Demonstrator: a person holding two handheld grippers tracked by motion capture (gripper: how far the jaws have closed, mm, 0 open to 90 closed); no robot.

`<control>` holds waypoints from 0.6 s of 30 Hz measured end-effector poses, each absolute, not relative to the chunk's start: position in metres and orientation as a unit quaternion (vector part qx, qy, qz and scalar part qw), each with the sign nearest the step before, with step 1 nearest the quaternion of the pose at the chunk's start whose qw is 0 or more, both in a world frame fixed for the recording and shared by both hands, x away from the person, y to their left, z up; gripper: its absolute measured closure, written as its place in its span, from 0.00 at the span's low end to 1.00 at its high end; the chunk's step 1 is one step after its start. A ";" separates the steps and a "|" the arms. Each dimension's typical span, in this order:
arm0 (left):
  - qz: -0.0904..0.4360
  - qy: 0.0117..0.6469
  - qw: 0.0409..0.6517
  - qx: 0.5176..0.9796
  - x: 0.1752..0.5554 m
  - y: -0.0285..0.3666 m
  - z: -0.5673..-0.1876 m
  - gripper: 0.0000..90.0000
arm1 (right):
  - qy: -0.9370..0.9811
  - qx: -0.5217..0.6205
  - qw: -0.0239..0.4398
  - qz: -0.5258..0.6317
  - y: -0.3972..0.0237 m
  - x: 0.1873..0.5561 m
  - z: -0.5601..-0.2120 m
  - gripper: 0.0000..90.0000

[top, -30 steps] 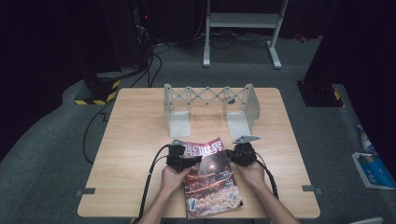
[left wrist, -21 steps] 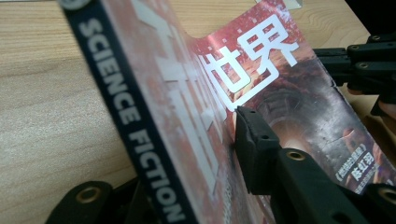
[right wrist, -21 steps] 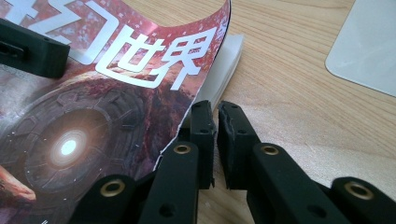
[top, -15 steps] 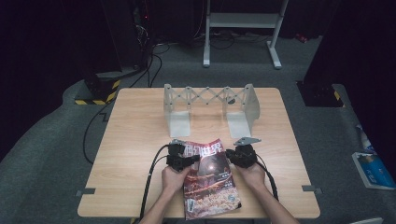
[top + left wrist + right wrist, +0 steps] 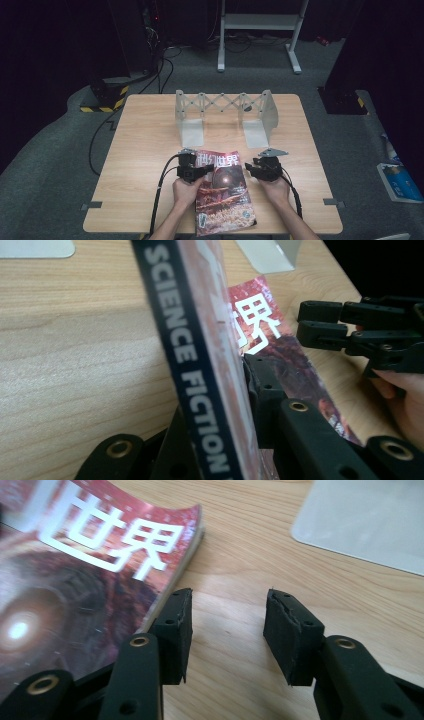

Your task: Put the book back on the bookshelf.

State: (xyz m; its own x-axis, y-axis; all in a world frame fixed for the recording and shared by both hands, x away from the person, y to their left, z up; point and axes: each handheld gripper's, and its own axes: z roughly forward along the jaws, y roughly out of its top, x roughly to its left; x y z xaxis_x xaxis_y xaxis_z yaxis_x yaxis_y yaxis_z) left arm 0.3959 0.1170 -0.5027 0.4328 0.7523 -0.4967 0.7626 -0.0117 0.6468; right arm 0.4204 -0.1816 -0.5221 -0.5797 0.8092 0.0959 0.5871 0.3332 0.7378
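Note:
A red science-fiction magazine lies on the table's near side, cover up. My left gripper is at its upper left corner. Its jaws have just been closing and now clamp the dark spine, which stands tilted up between the pads; in its own view, the left gripper grips there. My right gripper sits just off the magazine's right edge. Its jaws have just been opening, and the right gripper stands open over bare wood, the magazine beside its left pad.
A grey expanding book rack with two metal end plates stands at the back middle of the wooden table. One base plate lies just ahead of the right gripper. Cables trail from both grippers toward the near edge.
The right gripper's jaws have opened and let go of the magazine's right edge, shifting slightly right. The left gripper's jaws have closed on the spine. Both hands stayed in place.

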 end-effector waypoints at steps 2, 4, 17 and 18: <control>-0.004 0.529 0.466 0.709 0.394 0.117 -0.501 0.91 | 0.800 0.438 0.161 0.377 -0.187 0.419 -0.522 0.57; -0.002 0.525 0.473 0.708 0.393 0.117 -0.498 0.92 | 0.798 0.441 0.172 0.373 -0.192 0.418 -0.522 0.55; -0.008 0.513 0.501 0.697 0.386 0.121 -0.488 0.93 | 0.781 0.468 0.201 0.363 -0.230 0.410 -0.525 0.53; -0.009 0.512 0.504 0.696 0.386 0.122 -0.487 0.93 | 0.779 0.468 0.206 0.362 -0.234 0.409 -0.525 0.52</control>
State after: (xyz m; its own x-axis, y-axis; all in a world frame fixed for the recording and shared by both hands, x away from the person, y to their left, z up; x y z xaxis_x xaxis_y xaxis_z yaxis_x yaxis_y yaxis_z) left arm 0.3856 0.1218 -0.4871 0.4766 0.7034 -0.5274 0.7211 0.0304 0.6921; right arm 0.4091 -0.2344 -0.5253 -0.4767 0.8789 0.0185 0.5803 0.2989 0.7576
